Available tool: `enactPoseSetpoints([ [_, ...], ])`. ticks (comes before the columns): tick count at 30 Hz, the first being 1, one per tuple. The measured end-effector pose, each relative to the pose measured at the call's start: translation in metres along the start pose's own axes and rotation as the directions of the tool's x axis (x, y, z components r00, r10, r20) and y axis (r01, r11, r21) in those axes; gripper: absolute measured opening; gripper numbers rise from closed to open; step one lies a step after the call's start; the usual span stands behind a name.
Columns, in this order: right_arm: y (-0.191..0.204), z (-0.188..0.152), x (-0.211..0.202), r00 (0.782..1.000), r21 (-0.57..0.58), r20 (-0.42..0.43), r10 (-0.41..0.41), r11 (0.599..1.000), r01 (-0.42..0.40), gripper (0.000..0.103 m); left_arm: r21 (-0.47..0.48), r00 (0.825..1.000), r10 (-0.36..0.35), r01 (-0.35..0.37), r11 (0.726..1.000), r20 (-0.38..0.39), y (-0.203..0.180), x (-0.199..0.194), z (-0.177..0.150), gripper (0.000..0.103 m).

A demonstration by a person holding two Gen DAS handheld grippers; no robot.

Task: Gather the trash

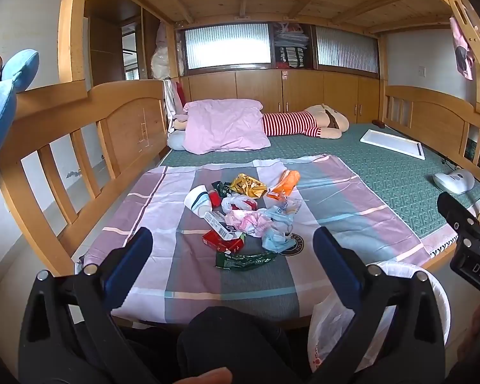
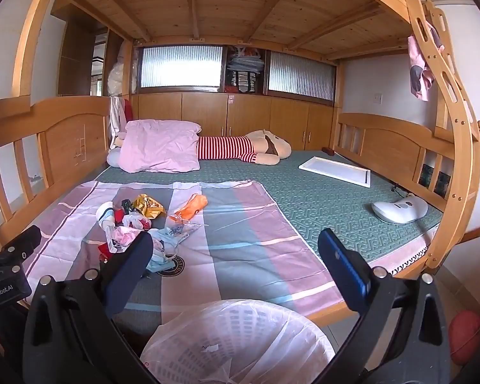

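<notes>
- The bed (image 1: 384, 172), under a wooden upper bunk, fills both views; a striped sheet (image 1: 182, 256) lies over its near part, ahead of both pairs of fingers.
- The lined waste basket (image 2: 236, 329) stands off the bed's near edge, directly below and between the right gripper's (image 2: 240, 259) fingers; in the left view only its rim shows, behind the right finger.
- The trash pile (image 1: 243, 214), wrappers, crumpled plastic, a red carton and a green packet, sits on the sheet ahead of and between the left gripper's (image 1: 233, 249) fingers, untouched.
- Both grippers stand at their widest, holding nothing.
- Judged step: the start; nothing looks collected, though the basket's bottom is hard to read through its liner.
- Next move likely calls for reaching forward and down to the nearest piece, the green packet (image 1: 244, 260), closing on it, then carrying it back over the basket.
- Hidden: from the right view, the left finger covers the pile's near side; overlapping pieces defy counting.
</notes>
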State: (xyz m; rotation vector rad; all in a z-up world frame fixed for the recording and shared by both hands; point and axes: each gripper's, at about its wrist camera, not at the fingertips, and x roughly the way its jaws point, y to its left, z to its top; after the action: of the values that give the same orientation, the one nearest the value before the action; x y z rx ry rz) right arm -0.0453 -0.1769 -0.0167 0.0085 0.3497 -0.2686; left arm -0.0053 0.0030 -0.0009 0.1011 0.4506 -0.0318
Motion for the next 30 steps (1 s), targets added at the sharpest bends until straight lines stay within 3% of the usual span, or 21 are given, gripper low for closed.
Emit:
enactPoseSetpoints([
  [30, 0.001, -0.004, 0.005, 1.0, 0.002, -0.022, 0.018, 1.0, -0.018, 0.1, 0.018, 1.0, -0.014, 0.014, 1.0, -0.015, -0.015, 0.003, 0.0, 0.1],
])
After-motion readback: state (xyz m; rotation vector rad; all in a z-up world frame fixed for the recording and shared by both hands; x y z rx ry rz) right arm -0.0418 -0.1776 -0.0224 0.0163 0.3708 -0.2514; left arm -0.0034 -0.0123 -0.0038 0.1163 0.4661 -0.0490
